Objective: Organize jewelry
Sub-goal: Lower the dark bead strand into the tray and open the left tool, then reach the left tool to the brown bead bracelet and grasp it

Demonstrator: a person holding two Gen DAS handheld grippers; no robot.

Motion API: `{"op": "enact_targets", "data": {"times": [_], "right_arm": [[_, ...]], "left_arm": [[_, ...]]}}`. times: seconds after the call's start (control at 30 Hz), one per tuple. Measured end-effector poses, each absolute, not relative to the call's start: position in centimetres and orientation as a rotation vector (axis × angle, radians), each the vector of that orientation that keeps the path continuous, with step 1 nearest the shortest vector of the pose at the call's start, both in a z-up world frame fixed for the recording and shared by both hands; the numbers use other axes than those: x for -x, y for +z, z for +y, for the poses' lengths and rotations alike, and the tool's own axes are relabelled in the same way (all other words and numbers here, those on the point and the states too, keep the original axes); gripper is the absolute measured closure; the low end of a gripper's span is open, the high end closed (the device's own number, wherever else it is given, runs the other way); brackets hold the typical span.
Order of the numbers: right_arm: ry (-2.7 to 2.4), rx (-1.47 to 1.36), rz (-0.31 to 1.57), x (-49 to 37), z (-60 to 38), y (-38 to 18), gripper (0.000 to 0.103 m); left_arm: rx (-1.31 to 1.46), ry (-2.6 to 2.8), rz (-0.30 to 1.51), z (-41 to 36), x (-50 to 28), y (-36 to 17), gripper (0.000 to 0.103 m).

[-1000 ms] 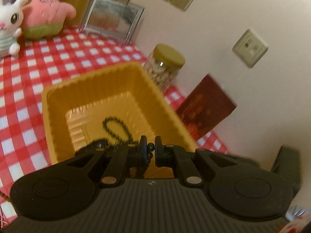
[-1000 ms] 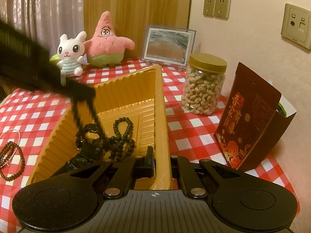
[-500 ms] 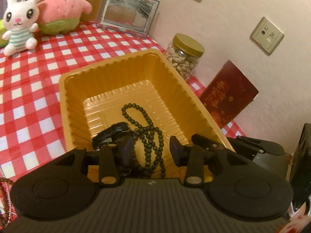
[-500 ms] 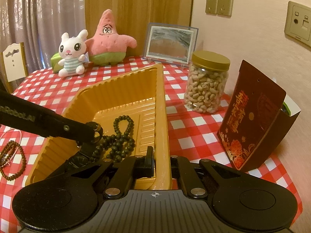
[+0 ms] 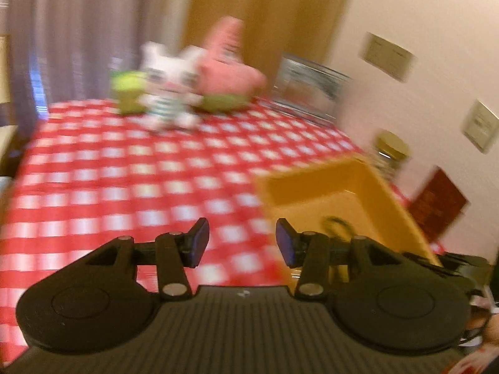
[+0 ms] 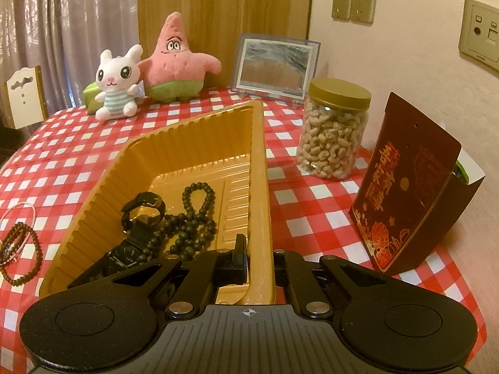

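Moved: left gripper (image 5: pixel 242 243) swung off tray (image 6: pixel 199 143), fingers apart, nothing held.
Right gripper (image 6: pixel 257 260): clamped on tray rim.
Tray contents: bead necklace (image 6: pixel 190 218), watches (image 6: pixel 145 210).

Black bead necklace (image 6: pixel 190 218), two black watches (image 6: pixel 145 210) inside yellow tray (image 6: pixel 199 143).

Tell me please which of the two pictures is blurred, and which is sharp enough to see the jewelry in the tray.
Left wrist view: strong motion blur, plush toys and yellow tray smeared, only the left tongs sharp, standing open. Right wrist view: sharp, warm dim light, fisheye bending at the edges; the black bead necklace and watches in the tray are clear, right tongs closed on the tray wall.
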State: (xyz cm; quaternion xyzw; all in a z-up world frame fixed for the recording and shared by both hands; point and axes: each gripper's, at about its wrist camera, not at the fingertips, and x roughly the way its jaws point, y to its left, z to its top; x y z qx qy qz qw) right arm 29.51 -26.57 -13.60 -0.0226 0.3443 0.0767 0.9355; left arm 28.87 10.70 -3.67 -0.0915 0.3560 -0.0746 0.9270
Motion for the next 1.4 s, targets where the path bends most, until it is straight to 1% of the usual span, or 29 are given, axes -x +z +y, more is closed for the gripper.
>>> {"op": "enact_targets", "data": {"times": [0.2,0.37,0.5,0.67,0.97,1.13,1.27,1.33,1.37,1.4], "right_arm": [[0.157,0.049,0.713,-29.6,-26.7,-13.8,0.099],[0.152,0.059,0.720,-29.4,-26.6,-13.9,0.099],[0.147,0.068,0.727,-29.2,-26.4,-13.9,0.099],[0.138,0.071,0.738,-28.9,-26.4,-14.0,0.099],[0.124,0.075,0.748,-28.8,-26.2,-13.9,0.099],[0.117,0.077,0.751,-28.8,-26.1,-14.0,0.099],[0.116,0.078,0.751,-28.8,-26.1,-14.0,0.099],[0.116,0.078,0.750,-28.8,-26.2,-14.0,0.099],[0.115,0.078,0.750,-28.8,-26.2,-14.0,0.099],[0.115,0.078,0.750,-28.8,-26.2,-14.0,0.099]], "left_arm": [[0.176,0.094,0.724,18.4,-25.0,-3.4,0.060],[0.200,0.197,0.766,21.4,-22.7,-5.2,0.060],[0.222,0.205,0.822,21.8,-21.6,-7.6,0.061],[0.234,0.157,0.880,20.6,-20.8,-10.2,0.063],[0.105,0.065,0.959,17.8,-20.7,-13.2,0.065],[0.058,0.067,1.003,17.5,-21.3,-14.9,0.070],[0.035,0.069,1.022,17.4,-21.7,-15.5,0.078],[0.028,0.070,1.019,17.4,-21.7,-15.6,0.078],[0.023,0.070,1.019,17.3,-21.8,-15.6,0.081],[0.019,0.069,1.018,17.2,-21.8,-15.6,0.087]]}}
